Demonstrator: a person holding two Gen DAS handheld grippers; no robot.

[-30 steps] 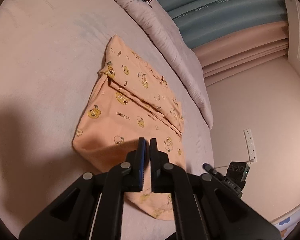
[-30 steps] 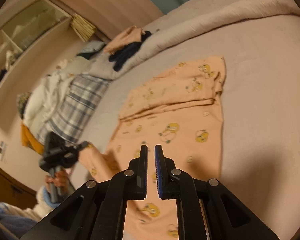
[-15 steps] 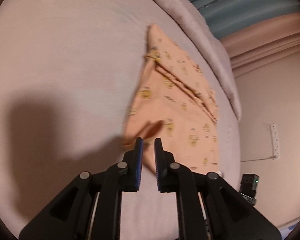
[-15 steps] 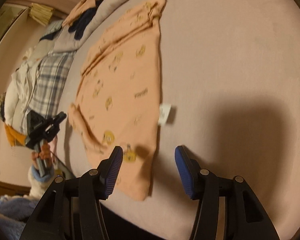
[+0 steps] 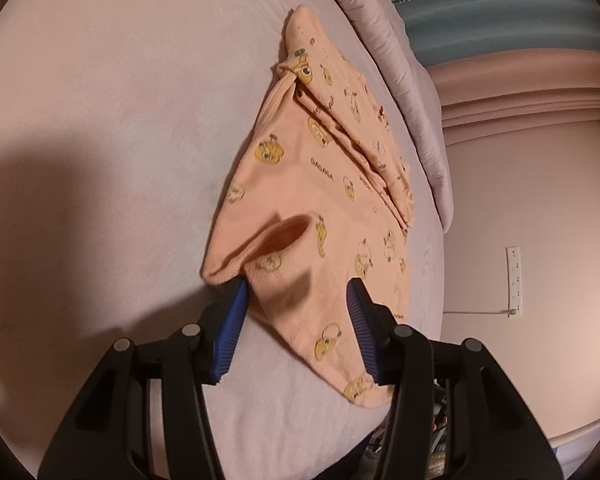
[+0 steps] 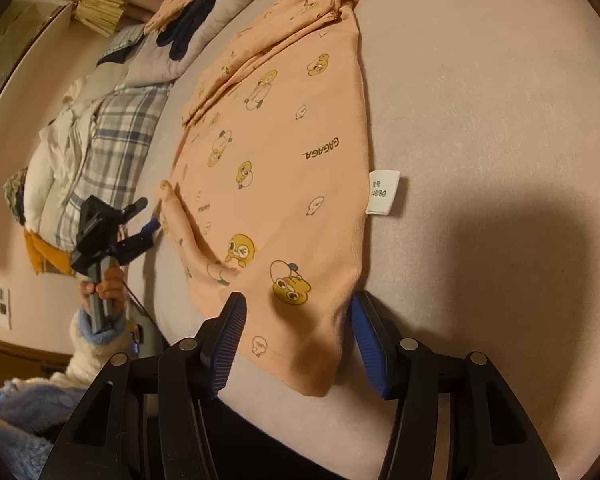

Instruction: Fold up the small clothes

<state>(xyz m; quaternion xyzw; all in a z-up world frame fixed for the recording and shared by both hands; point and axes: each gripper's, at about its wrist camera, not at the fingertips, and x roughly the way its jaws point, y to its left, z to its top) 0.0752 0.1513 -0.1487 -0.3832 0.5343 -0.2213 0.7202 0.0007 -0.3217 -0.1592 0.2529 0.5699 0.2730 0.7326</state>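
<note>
A small peach garment (image 5: 320,184) with yellow cartoon prints lies flat on the pinkish bed sheet (image 5: 120,100), partly folded along its far edge. My left gripper (image 5: 296,312) is open, its jaws either side of the garment's near corner by the neck opening (image 5: 284,236). The garment also shows in the right wrist view (image 6: 284,152), with a white label (image 6: 384,192) at its right edge. My right gripper (image 6: 296,328) is open, its jaws straddling the garment's near hem corner. The left gripper (image 6: 148,228) shows there too, at the garment's left corner.
A rolled quilt (image 5: 400,60) lies along the bed's far side. A pile of clothes (image 6: 100,132), plaid and white, lies at the left of the bed, with dark and peach items (image 6: 192,20) further back. The bed edge (image 5: 432,320) and a wall socket (image 5: 514,280) are to the right.
Both grippers have opened and moved down to the garment's near corners. The left one was shut half a second ago; the right one was shut a second ago.
</note>
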